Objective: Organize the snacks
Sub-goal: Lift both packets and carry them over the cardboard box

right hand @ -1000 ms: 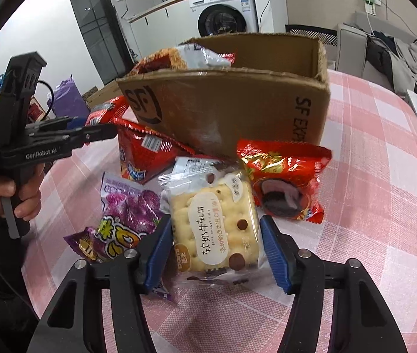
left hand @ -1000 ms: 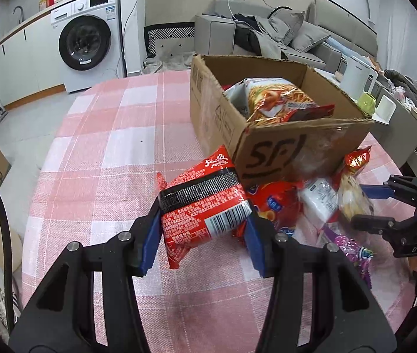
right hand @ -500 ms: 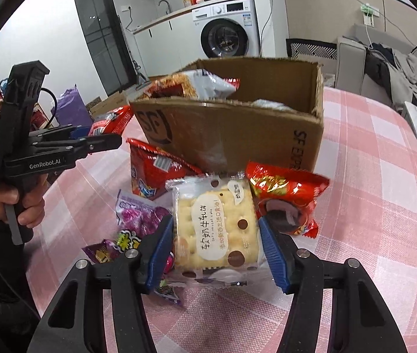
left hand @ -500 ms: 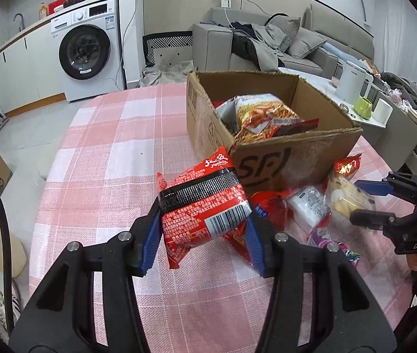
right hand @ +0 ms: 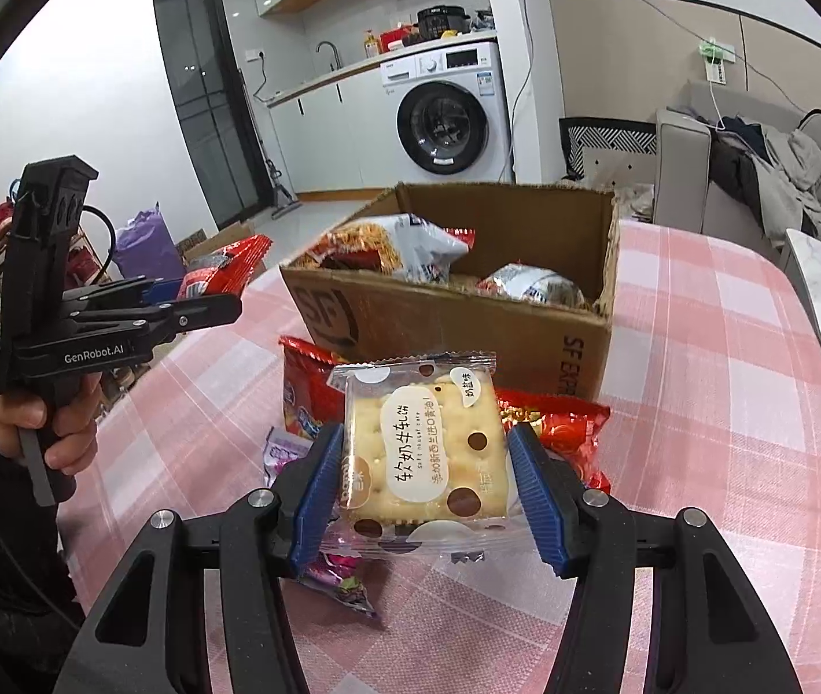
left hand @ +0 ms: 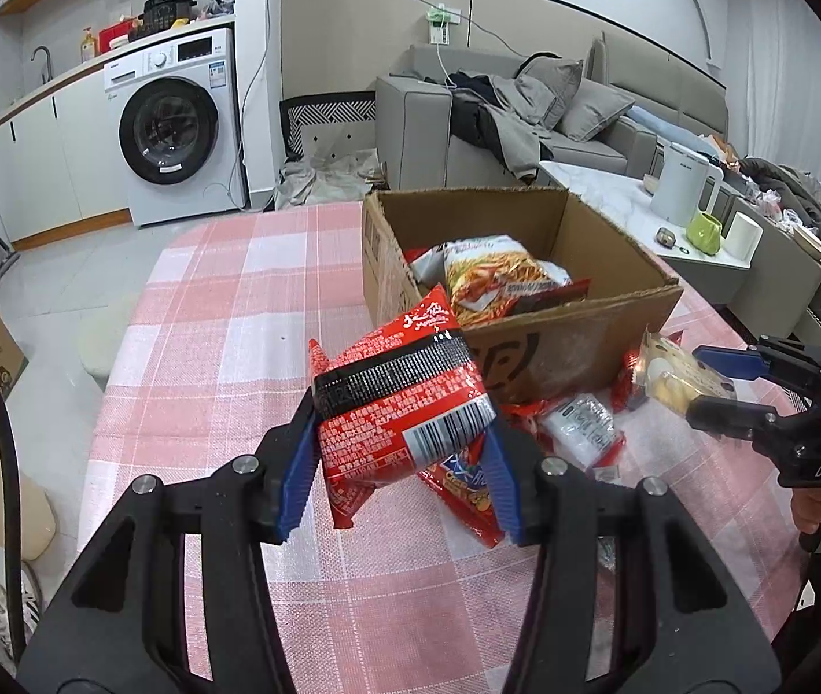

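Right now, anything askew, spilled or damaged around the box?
No spill or damage visible. The noodle bag sits tilted, poking above the cardboard box rim. Several packets lie in a loose heap against the box front. Both grippers hold snacks: red packet, cracker pack.

A pink-and-white checked tablecloth (left hand: 225,347) lies under a plain brown cardboard box (left hand: 578,347) stamped with a black logo. The black left gripper (left hand: 401,477) with ridged blue pads shows a red noodle packet (left hand: 404,405) with a black band and a white barcode patch. The black right gripper (right hand: 426,497) (same blue pads) shows a clear cracker wrapper (right hand: 427,451) with pale yellow crackers, brown and white dots and a white label, above red snack bags (right hand: 555,428) and a purple candy bag (right hand: 335,578).
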Motion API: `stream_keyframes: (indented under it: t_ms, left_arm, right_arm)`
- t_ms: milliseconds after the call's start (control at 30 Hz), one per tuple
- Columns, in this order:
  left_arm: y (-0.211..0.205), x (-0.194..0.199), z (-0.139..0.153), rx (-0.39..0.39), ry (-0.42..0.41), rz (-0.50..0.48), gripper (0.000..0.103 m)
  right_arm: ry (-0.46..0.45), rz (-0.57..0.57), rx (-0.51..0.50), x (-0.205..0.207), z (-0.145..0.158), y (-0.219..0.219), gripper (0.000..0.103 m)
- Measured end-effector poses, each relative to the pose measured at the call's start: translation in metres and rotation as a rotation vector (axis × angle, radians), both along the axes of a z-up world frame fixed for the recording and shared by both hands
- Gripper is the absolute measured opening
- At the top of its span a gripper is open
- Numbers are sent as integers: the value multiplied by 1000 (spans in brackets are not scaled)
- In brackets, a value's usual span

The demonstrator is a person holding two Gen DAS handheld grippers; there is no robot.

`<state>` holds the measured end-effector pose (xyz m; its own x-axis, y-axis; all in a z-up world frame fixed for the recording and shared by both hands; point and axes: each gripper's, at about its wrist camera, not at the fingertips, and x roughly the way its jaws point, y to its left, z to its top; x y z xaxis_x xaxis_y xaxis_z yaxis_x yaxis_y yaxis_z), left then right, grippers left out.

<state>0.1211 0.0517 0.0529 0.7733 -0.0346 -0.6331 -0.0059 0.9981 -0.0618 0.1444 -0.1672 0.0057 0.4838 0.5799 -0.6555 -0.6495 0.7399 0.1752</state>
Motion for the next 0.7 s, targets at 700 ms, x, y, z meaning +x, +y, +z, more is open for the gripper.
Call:
stream_keyframes:
  t_ms: [700]
  left_arm:
    - [-31, 4, 29, 4, -67, -47, 48]
  right_arm:
    - [-94, -146, 124, 4, 47, -20, 58]
